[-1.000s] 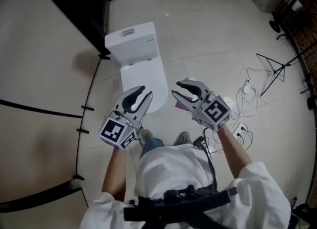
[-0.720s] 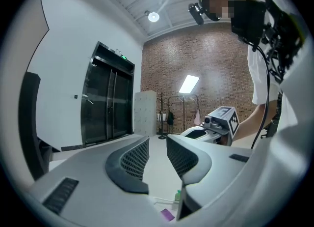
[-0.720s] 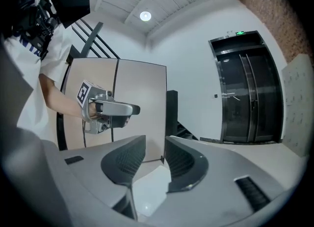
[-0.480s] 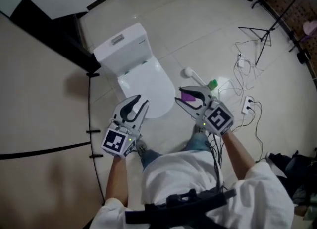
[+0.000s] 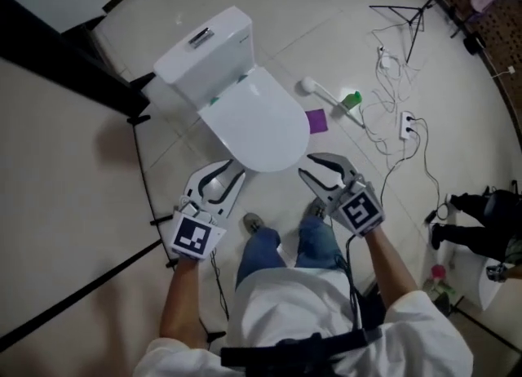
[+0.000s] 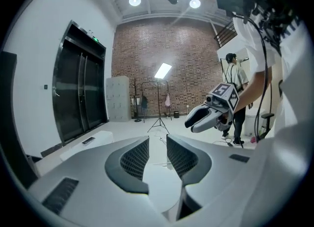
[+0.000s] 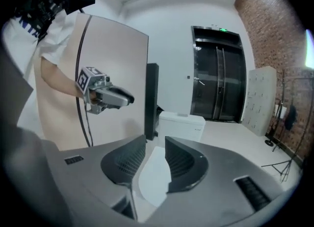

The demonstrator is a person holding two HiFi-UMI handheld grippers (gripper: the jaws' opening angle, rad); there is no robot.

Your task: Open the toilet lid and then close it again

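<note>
Two-handed, holds the left gripper and right gripper low near the front rim of the toilet lid, each with jaws parted and nothing between them. Faces that lid lying shut over the bowl, tank behind it, at the floor's left edge beside the beige wall, a purple square on the floor just to its right.

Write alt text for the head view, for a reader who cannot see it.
A white toilet with its lid down stands on a floor; a person facing it holds the left gripper and right gripper near its front edge, jaws apart and empty. Cables lie to the right.
</note>
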